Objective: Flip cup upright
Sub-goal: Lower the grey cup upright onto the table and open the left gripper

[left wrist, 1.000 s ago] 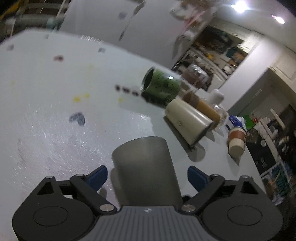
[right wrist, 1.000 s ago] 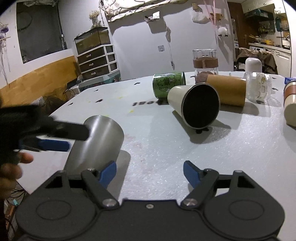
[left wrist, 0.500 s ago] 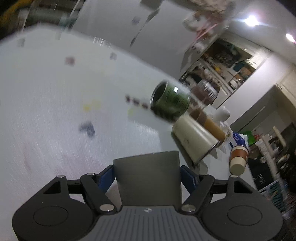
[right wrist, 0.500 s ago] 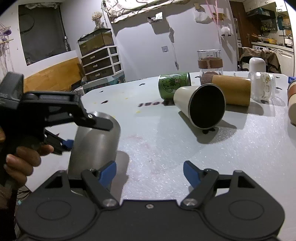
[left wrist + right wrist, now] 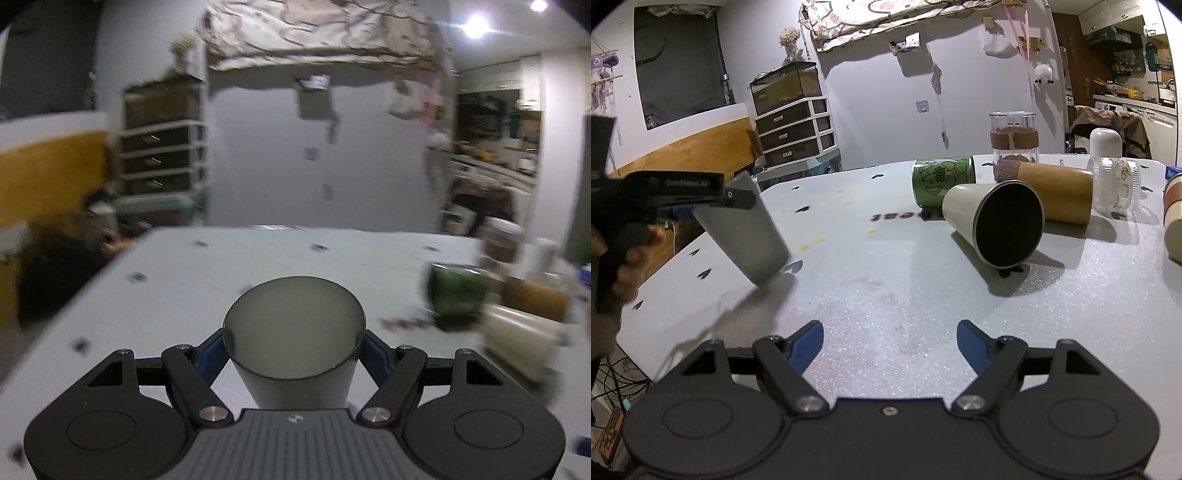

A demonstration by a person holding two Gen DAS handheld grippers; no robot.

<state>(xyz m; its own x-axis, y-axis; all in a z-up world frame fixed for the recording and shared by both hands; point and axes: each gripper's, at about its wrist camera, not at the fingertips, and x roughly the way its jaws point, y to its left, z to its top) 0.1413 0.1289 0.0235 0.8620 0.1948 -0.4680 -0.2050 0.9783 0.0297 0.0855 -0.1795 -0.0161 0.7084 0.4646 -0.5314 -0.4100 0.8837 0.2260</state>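
Note:
My left gripper [image 5: 293, 343] is shut on a plain grey metal cup [image 5: 295, 343], its blue pads pressed on both sides of the cup's wall. In the right wrist view the same grey cup [image 5: 746, 236] hangs tilted in the left gripper [image 5: 713, 203] at the table's left edge, one bottom corner close to the white table [image 5: 886, 295]; I cannot tell if it touches. My right gripper [image 5: 890, 341] is open and empty, low over the table's near middle.
Several cups lie on their sides at the back right: a green one [image 5: 942, 179], a cream one with a dark mouth [image 5: 993, 221], a tan one [image 5: 1052, 195]. A glass jar [image 5: 1014, 136], a clear tumbler [image 5: 1115, 184] and a white bottle [image 5: 1106, 142] stand behind.
The left gripper has closed on the grey cup, lifted it off the table and swung it round, so that it is tilted the other way. The right gripper has stayed open and nearly still.

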